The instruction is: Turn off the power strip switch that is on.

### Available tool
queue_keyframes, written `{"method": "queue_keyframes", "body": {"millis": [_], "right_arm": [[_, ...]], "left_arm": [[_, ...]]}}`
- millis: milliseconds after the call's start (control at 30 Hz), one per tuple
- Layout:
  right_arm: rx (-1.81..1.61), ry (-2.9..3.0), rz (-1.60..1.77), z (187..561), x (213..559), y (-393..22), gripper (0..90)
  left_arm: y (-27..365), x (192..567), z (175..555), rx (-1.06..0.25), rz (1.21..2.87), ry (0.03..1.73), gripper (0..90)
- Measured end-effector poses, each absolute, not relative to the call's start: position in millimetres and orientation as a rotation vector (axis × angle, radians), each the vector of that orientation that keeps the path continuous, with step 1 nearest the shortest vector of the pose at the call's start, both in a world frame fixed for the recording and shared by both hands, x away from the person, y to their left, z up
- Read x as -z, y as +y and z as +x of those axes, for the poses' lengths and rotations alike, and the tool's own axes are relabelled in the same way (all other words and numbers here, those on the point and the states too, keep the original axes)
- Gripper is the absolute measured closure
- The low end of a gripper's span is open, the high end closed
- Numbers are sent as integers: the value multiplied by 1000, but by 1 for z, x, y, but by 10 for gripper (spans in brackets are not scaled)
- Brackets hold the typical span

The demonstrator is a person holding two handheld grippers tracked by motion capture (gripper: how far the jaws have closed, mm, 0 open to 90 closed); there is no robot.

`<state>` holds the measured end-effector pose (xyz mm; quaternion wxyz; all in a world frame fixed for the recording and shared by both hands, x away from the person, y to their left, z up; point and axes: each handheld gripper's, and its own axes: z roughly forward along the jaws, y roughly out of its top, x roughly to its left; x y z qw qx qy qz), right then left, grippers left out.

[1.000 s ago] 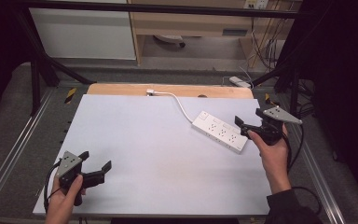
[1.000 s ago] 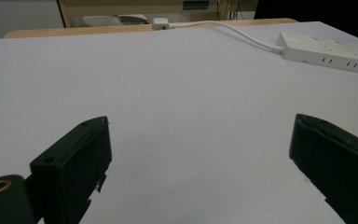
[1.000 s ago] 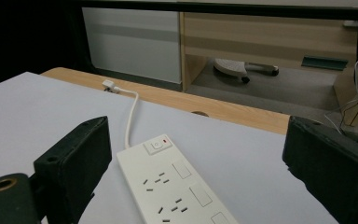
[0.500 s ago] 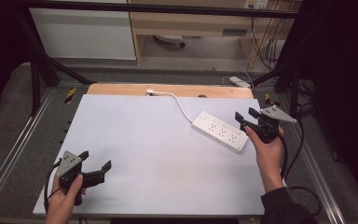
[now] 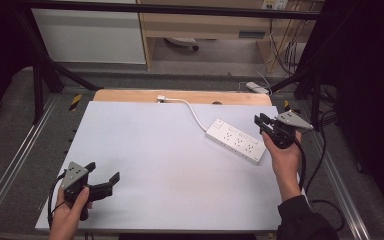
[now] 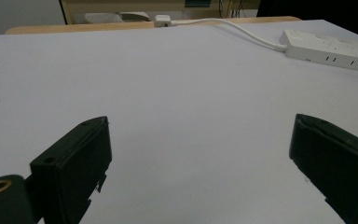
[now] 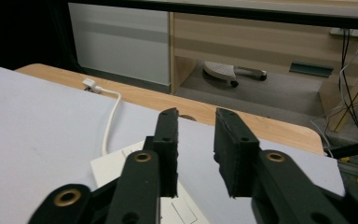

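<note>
Lifted and drawn back within the last second from the near end of the white power strip (image 5: pixel 235 141), which lies on the table (image 5: pixel 145 150) just ahead of and below the right tongs (image 5: pixel 263 121), these now clear of its casing and, as far as the narrow gap in the right gripper view shows, nearly pressed together on nothing. Unmoved over that second at the near left corner, well apart from the strip: the left tongs (image 5: pixel 102 176), spread wide and empty. Probably a release or repositioning rather than a grasp, with the strip left flat, its cord (image 5: pixel 192 110) running off toward the far edge.
</note>
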<state>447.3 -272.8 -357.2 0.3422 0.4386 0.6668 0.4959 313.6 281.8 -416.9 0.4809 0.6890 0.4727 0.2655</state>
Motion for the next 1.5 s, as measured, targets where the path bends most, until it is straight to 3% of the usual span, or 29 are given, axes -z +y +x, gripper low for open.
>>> {"method": "queue_keyframes", "body": {"millis": [233,433,1500], "right_arm": [[-1269,1744,1122,454,360,-275,862],[-1258,1758,1149,463,368,-279,900],[-1156,1845,1374,476,411,-302,900]], "left_arm": [[281,416,313,-654,1688,1146,58],[283,415,314,-652,1682,1143,58],[285,418,315,-650,1675,1174,59]]}}
